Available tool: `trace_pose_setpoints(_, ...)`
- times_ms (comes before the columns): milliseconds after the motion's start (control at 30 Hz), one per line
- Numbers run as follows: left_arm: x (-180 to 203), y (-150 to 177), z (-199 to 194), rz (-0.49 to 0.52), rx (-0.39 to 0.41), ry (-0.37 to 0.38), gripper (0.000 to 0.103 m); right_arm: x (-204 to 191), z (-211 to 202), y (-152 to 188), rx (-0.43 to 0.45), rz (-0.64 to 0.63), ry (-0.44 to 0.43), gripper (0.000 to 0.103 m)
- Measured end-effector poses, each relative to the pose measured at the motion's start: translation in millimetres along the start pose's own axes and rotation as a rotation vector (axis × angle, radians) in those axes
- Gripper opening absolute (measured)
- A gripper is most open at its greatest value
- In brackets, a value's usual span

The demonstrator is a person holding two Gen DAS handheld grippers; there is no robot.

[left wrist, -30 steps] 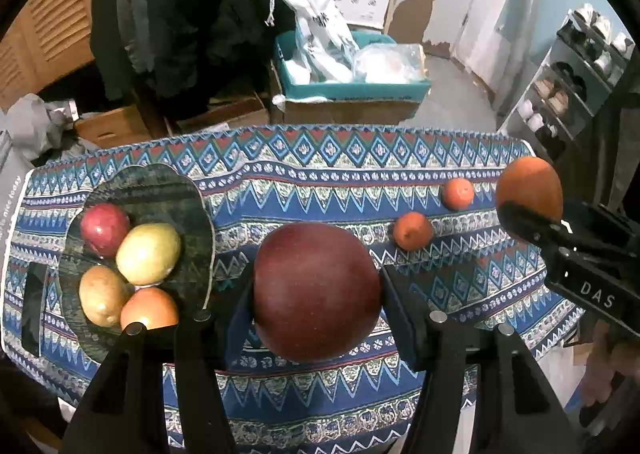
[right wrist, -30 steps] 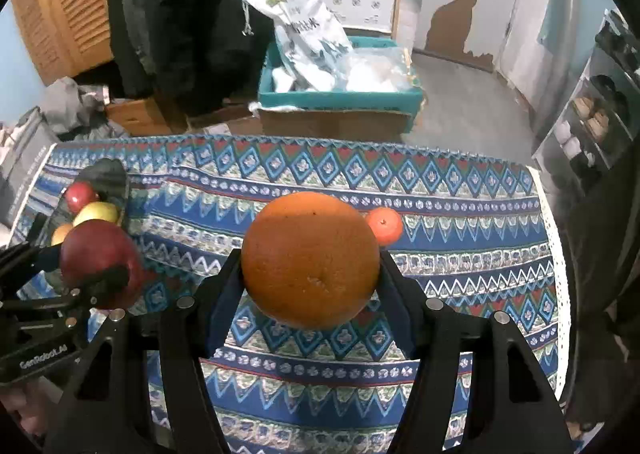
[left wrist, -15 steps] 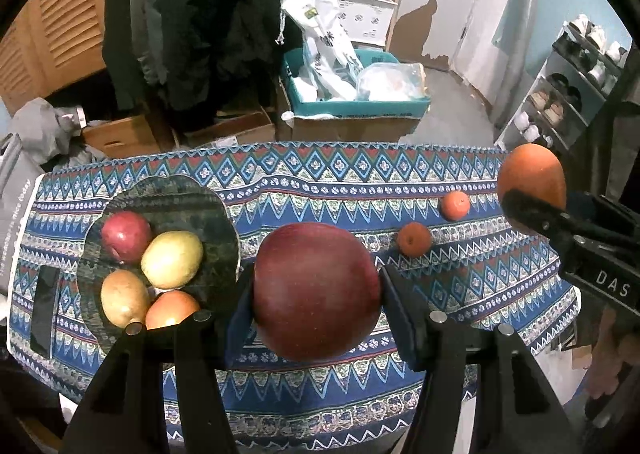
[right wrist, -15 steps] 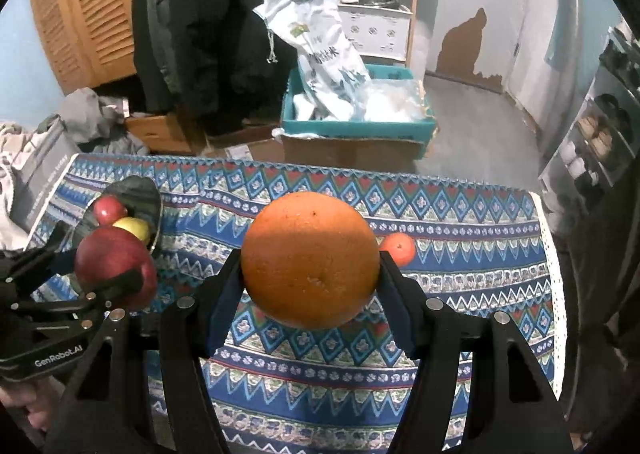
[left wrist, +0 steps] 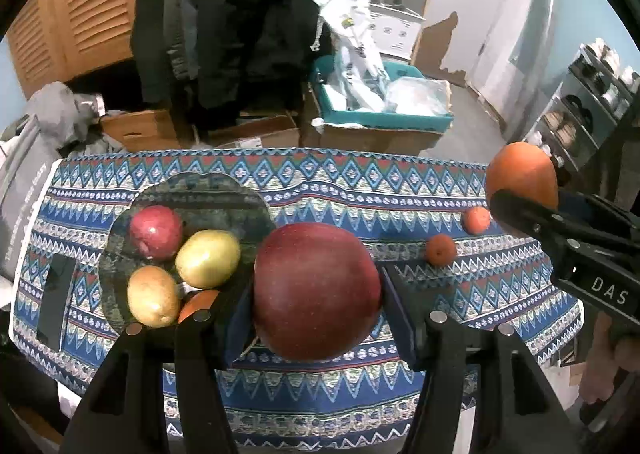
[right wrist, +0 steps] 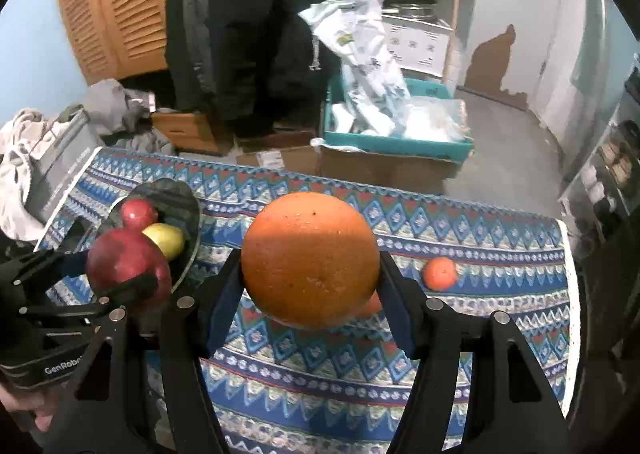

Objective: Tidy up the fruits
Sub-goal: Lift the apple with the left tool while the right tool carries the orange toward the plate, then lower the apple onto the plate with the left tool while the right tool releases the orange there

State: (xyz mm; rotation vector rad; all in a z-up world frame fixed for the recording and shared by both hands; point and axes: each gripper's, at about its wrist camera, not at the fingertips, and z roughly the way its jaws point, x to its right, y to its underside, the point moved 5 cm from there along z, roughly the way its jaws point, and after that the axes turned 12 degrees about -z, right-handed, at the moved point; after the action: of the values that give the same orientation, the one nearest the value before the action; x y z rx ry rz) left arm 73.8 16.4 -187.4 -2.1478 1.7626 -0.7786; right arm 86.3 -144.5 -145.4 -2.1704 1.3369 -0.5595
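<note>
Above the patterned tabletop (left wrist: 360,182), the dark plate (left wrist: 224,190) carries four fruits. My left hand-held gripper (left wrist: 316,318) pinches a red apple (left wrist: 316,290); my right hand-held gripper (right wrist: 310,294) pinches an orange (right wrist: 310,258). Two tangerines (left wrist: 440,250) lie on the cloth.

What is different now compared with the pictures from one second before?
Both tools lifted and drew back from the table: the patterned tablecloth sits lower and smaller in both views. No grip changed: the left tool still clamps the red apple, the right tool still clamps the big orange. The plate fruits and two small oranges stayed put.
</note>
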Motion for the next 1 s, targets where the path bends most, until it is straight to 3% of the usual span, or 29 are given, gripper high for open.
trace_pose_setpoints(567, -76, -27, 2, -0.105, 0.033, -0.07, 0.061, -48, 39, -34, -0.014, -0.043, -0.099, 0.065)
trace_pose_setpoints(1000, -117, -49, 48, -0.152, -0.005, -0.094, 0.061, -92, 90, -34, -0.08, -0.094, -0.174, 0.065)
